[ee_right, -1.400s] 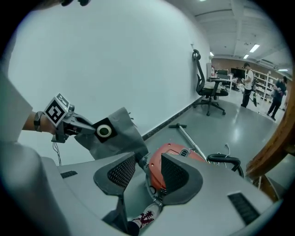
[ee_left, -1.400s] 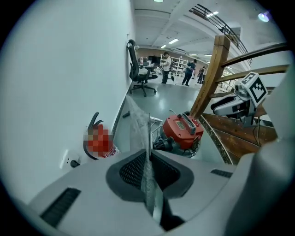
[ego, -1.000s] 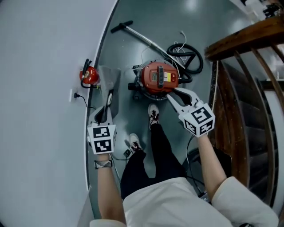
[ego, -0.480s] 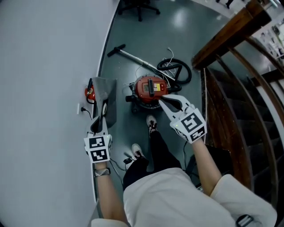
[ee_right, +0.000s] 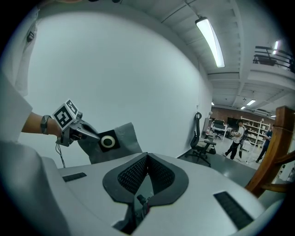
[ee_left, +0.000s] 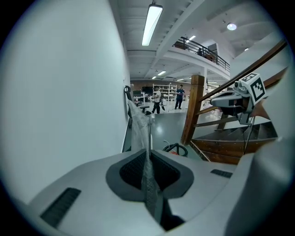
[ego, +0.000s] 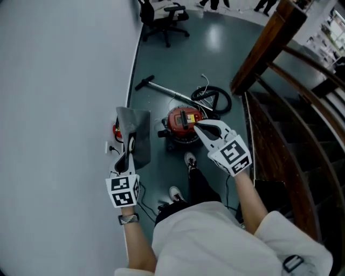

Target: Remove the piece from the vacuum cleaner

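Observation:
The red vacuum cleaner [ego: 182, 123] stands on the grey floor ahead of the person's feet. A flat grey dust bag [ego: 135, 137] with a round white-ringed hole [ee_right: 108, 142] is off the machine, held up beside the white wall. My left gripper [ego: 128, 148] is shut on the bag's lower edge, and the fabric [ee_left: 138, 124] rises edge-on from between its pads. My right gripper [ego: 197, 126] hovers high over the vacuum, its jaws closing fully together with nothing between them. It also shows as a white gripper [ee_left: 230, 99] at the right of the left gripper view.
A red fire extinguisher [ego: 116, 130] and a wall socket sit at the wall's foot behind the bag. The black hose [ego: 213, 97] and wand [ego: 167, 91] lie beyond the vacuum. A wooden stair rail [ego: 269, 38] runs along the right. An office chair [ego: 161, 16] stands farther off.
The right jaws, spread apart a second ago, have come together. The view has risen, so the vacuum looks smaller. The bag stays in the left gripper.

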The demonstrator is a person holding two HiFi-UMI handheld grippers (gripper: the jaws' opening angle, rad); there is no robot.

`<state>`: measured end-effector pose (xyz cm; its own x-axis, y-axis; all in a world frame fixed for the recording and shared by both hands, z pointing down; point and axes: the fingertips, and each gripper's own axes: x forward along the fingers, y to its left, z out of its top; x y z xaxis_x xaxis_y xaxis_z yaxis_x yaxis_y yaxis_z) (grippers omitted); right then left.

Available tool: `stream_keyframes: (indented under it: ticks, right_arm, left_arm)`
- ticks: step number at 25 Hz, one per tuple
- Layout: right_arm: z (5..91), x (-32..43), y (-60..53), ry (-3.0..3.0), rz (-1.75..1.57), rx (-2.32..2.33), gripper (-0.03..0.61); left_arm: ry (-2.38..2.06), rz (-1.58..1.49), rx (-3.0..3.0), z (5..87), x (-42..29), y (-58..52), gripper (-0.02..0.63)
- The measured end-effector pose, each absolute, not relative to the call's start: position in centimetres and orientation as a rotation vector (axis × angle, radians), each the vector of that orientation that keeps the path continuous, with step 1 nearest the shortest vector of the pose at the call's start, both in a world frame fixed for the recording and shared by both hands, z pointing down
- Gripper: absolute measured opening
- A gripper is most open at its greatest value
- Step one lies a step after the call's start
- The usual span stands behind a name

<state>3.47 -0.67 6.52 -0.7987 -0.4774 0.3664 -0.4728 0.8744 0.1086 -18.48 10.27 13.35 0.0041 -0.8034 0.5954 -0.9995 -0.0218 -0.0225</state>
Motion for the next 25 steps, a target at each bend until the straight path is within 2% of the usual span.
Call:
stream_keyframes:
  ticks: [11,25]
  right_arm:
    - [-1.9,3.2,0.7,-2.718,-0.197,0.748,0.029]
    - [-7.0,4.4,2.5,-2.765,-0.276,0.823,0.028]
  left_arm:
    - [-1.870,0.611,2.066,4.5,-18.8,9.1,0.026]
    - [-1.898,0.515,2.222,-1.7,-16.7,9.9,0.027]
